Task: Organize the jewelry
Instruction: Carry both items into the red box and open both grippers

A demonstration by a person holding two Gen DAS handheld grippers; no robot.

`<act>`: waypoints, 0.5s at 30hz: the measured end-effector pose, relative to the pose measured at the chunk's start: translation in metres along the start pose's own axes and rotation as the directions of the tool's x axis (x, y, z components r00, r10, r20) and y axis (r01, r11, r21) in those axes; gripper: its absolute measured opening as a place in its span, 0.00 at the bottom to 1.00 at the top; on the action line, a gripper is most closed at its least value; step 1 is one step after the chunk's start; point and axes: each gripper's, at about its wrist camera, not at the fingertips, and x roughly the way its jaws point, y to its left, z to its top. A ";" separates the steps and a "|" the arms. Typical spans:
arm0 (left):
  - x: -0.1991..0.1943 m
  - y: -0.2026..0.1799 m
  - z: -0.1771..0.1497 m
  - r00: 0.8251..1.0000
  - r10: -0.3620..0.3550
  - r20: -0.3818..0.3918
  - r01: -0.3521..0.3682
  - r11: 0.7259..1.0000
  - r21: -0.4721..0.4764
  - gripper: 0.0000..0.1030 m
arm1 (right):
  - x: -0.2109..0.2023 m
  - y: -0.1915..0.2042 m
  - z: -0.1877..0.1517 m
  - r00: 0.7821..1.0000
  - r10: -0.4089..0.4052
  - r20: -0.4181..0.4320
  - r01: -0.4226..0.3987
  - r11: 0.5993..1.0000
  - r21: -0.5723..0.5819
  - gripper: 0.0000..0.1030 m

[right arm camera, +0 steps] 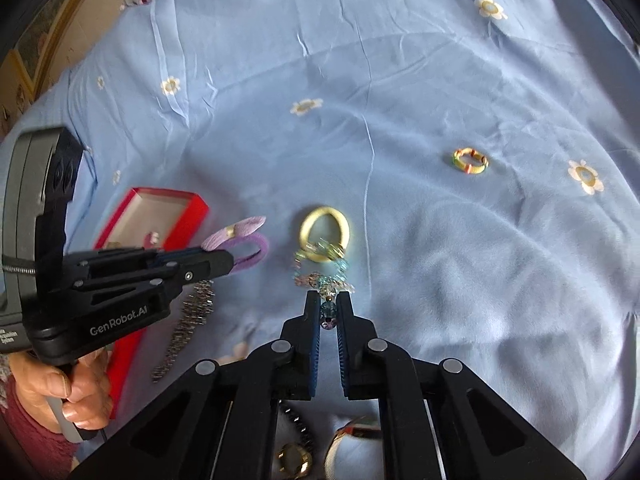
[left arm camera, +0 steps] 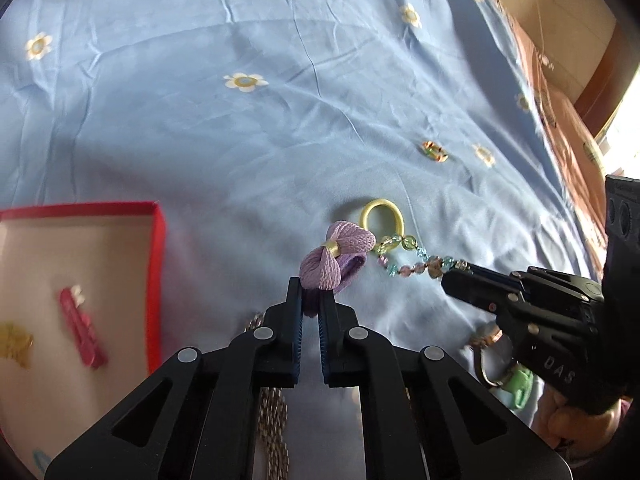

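Gripping a purple bow hair tie (left arm camera: 335,258), the left gripper (left arm camera: 310,296) has its jaws clamped on the band. Beside it, the right gripper (right arm camera: 329,306) is clamped on a beaded bracelet (right arm camera: 326,276) that touches a yellow hair ring (right arm camera: 325,232). Everything lies on a wrinkled blue bedsheet (left arm camera: 240,140) printed with daisies. A red box (left arm camera: 156,264) sits left; a cardboard box (left arm camera: 560,32) stands beyond the sheet's far right edge.

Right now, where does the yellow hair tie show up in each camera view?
Left wrist: yellow hair tie sits right of centre, just beyond the purple bow tie.
Right wrist: yellow hair tie sits at centre, ahead of the right gripper.
Shared landmark: red box.
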 end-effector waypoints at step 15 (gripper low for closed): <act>-0.064 0.026 -0.042 0.997 -0.015 0.077 0.023 0.994 -0.109 0.06 | -0.041 0.031 -0.003 0.994 0.073 0.079 -0.073 0.997 -0.013 0.07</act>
